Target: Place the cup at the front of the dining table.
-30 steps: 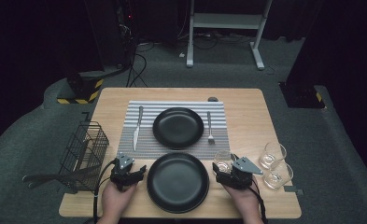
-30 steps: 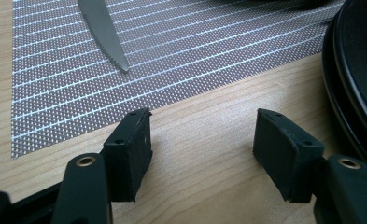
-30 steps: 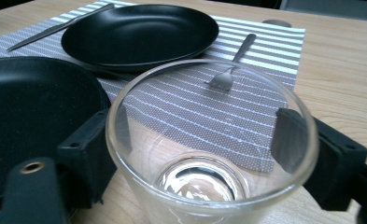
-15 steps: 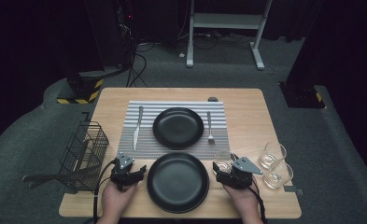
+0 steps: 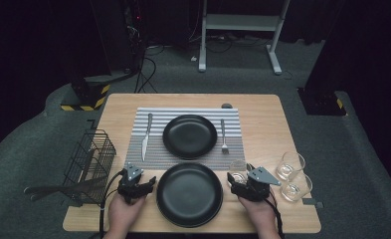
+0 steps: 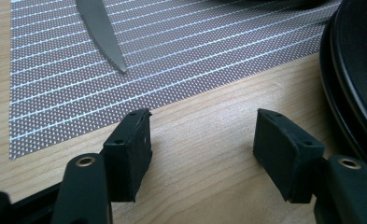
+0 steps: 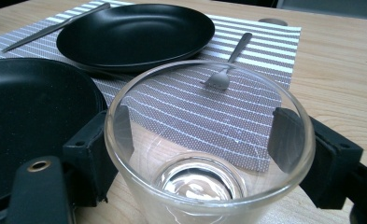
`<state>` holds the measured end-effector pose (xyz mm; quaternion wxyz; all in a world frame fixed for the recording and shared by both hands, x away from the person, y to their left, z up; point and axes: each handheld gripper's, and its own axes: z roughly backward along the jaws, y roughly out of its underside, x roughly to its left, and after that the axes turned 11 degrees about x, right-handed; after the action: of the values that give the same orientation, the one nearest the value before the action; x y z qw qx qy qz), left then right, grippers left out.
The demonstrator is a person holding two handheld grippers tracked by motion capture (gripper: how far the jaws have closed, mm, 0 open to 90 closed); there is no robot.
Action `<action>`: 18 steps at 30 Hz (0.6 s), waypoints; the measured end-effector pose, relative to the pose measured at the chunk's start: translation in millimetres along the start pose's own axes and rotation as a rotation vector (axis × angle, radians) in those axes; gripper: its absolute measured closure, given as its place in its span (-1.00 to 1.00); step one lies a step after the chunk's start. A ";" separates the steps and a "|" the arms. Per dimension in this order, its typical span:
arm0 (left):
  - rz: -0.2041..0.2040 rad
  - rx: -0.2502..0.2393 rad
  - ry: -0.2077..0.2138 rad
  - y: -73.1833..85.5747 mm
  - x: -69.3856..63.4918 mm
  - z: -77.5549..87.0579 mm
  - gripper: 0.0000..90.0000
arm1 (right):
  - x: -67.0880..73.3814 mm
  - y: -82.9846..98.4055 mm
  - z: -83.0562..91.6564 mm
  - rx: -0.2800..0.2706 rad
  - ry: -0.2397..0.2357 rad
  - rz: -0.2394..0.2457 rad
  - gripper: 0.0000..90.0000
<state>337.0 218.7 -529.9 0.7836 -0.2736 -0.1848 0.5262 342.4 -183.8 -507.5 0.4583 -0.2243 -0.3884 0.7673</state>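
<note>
— Clear glass (image 5: 238,169) is what my right gripper (image 5: 237,180) has between its jaws, seen from above: it stands upright on the wooden table (image 5: 262,119), just right of the near black plate (image 5: 189,194).

— And your left gripper (image 5: 148,183)?

— From above it rests on the table just left of that same plate, with nothing in it. Beyond lie the striped placemat (image 5: 158,149), with a knife (image 5: 146,135), a far black plate (image 5: 189,136) and a fork (image 5: 223,135). A wire basket (image 5: 91,164) stands at the left edge; two more glasses (image 5: 292,175) stand at the right.

— What does the left gripper view give?

— My jaws stand well apart over bare wood, holding nothing. The knife's tip (image 6: 102,32) lies on the placemat (image 6: 195,46) ahead, and the near plate's rim (image 6: 349,84) curves along the right.

— And the right gripper view?

— The glass (image 7: 209,154) sits upright between my two jaws, one at each side of its wall. I cannot tell whether the pads press on it. The near plate (image 7: 27,112) is at the left, the far plate (image 7: 134,35) and fork (image 7: 228,65) beyond on the placemat (image 7: 270,42).
</note>
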 end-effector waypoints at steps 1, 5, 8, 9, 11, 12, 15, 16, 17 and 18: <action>-0.004 0.001 -0.001 0.2 -0.3 0.2 -0.19 | -0.5 -0.2 0.6 -0.008 0.005 0.001 -0.58; -0.006 0.000 -0.002 0.3 -0.7 0.3 -0.18 | -1.6 -0.8 2.9 -0.019 0.000 -0.007 -0.58; -0.007 0.000 -0.003 0.3 -0.8 0.3 -0.18 | -1.8 -2.2 6.7 -0.029 -0.006 -0.004 -0.58; -0.008 -0.001 -0.005 0.4 -1.2 0.4 -0.18 | -1.6 -2.5 7.5 -0.035 -0.005 -0.006 -0.58; -0.010 -0.002 -0.006 0.4 -1.3 0.5 -0.19 | -1.4 -2.9 8.2 -0.039 -0.002 -0.006 -0.58; -0.007 0.000 0.001 0.3 -0.7 0.3 -0.18 | -1.1 -3.5 9.5 -0.043 -0.004 -0.003 -0.58; -0.009 -0.001 -0.002 0.3 -1.1 0.4 -0.19 | -1.0 -4.4 10.7 -0.045 -0.004 0.003 -0.58; -0.009 -0.001 -0.002 0.3 -1.1 0.4 -0.19 | -1.0 -4.4 10.7 -0.045 -0.004 0.003 -0.58; -0.012 -0.001 -0.004 0.4 -1.4 0.4 -0.19 | -1.3 -4.9 11.3 -0.045 -0.005 0.001 -0.58; -0.009 -0.001 -0.001 0.3 -1.1 0.4 -0.18 | -1.0 -6.1 12.8 -0.050 -0.008 -0.002 -0.58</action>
<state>336.2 217.9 -529.8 0.7859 -0.2726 -0.1869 0.5227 337.2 -188.0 -495.0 0.4518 -0.2324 -0.4095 0.7577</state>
